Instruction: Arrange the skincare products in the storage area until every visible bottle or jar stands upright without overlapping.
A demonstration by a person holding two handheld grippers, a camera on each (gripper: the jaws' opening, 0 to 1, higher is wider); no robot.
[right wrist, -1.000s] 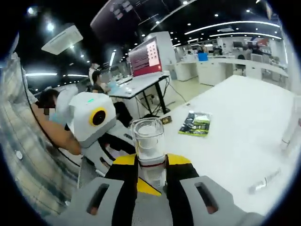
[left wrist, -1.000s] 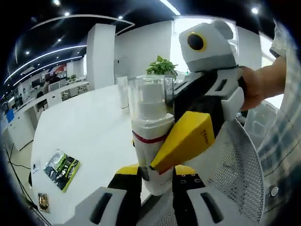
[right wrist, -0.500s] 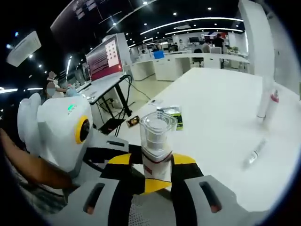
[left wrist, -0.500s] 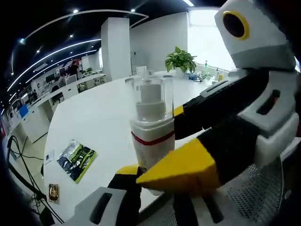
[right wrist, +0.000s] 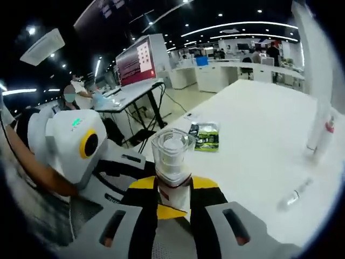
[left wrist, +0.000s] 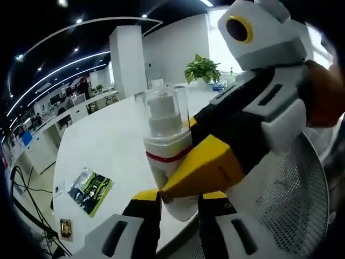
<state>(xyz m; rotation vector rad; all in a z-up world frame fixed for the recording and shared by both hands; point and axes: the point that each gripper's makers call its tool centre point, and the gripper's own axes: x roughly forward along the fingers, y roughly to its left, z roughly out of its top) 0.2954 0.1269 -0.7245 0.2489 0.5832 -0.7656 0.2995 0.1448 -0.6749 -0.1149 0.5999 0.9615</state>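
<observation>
A white pump bottle with a clear cap and a red band hangs in the air over the table edge. My left gripper is shut on its base, with a jaw on each side. The right gripper reaches in from the right, and one of its yellow fingertips presses on the bottle's side. In the right gripper view the same bottle stands between the jaws of my right gripper, which is shut on it. A yellow fingertip of the left gripper shows below the bottle.
The white table carries a green packet, also seen as the packet. Slim bottles stand at its far side and a clear tube lies flat. A white mesh surface lies right, a hand above it.
Both views have swung with the hands. The bottle stays held between both pairs of jaws and now leans a little to the left in the left gripper view.
</observation>
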